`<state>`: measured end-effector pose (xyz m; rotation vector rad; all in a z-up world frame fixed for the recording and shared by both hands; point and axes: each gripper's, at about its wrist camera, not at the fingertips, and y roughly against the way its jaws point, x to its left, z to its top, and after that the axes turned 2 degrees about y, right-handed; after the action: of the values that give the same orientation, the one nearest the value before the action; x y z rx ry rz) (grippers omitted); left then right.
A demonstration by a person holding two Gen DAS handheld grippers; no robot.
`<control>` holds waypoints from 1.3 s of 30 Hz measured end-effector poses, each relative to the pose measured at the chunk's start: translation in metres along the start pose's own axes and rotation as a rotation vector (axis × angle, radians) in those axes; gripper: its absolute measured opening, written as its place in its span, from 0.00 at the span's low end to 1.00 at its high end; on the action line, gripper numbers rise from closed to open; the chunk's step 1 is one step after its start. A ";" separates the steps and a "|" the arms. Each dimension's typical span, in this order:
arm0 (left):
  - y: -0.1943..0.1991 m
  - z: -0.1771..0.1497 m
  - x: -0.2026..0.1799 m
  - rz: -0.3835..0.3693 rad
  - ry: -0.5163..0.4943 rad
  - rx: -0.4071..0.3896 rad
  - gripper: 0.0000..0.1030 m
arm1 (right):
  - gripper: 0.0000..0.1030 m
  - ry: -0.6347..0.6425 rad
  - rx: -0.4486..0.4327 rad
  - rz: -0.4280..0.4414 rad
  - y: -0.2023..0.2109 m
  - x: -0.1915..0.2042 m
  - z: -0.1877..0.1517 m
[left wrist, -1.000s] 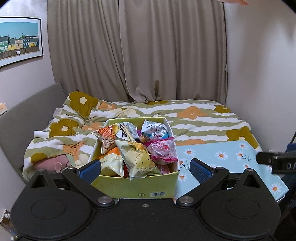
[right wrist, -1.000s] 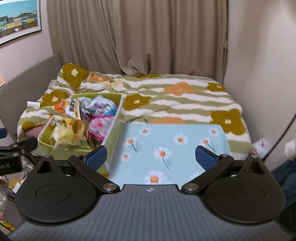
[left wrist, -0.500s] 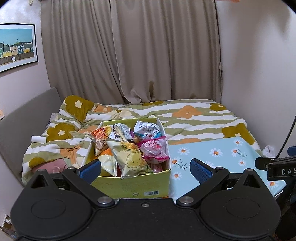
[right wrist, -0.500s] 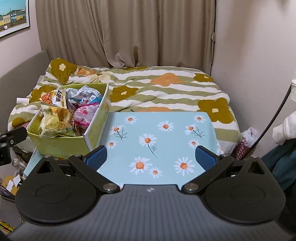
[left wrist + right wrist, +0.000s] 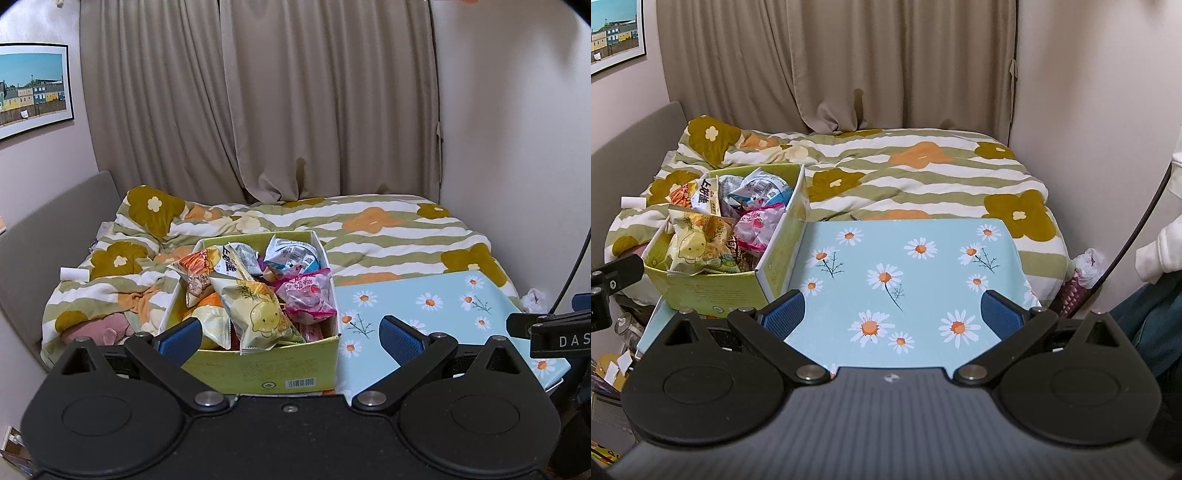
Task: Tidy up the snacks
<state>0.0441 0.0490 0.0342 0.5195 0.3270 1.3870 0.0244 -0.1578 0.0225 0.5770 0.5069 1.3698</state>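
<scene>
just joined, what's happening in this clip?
A person holds two grippers over a daisy-print table beside a bed. A green box piled with snack packets sits on the table's left side. The left gripper faces the box, the right gripper the bare tabletop. Both are open and empty; nothing is gripped yet.

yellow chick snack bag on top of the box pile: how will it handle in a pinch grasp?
The yellow chick bag looks puffed, so probably light and squashy rather than stiff. Its glossy film may slip; the crimped end seam is likely the safer pinch. It leans over the front rim of the green box, so lifting it might shift neighbouring packets.
</scene>
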 end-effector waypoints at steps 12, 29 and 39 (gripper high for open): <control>0.000 0.000 0.001 0.000 0.000 0.000 1.00 | 1.00 -0.001 0.004 -0.003 -0.001 0.000 -0.001; -0.002 -0.002 0.006 0.007 0.010 0.003 1.00 | 1.00 -0.003 0.009 0.000 -0.002 -0.002 0.000; -0.006 0.000 0.008 0.005 0.014 0.012 1.00 | 1.00 -0.006 0.015 -0.001 -0.003 -0.004 -0.004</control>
<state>0.0501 0.0559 0.0315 0.5212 0.3459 1.3948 0.0236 -0.1618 0.0170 0.5926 0.5133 1.3643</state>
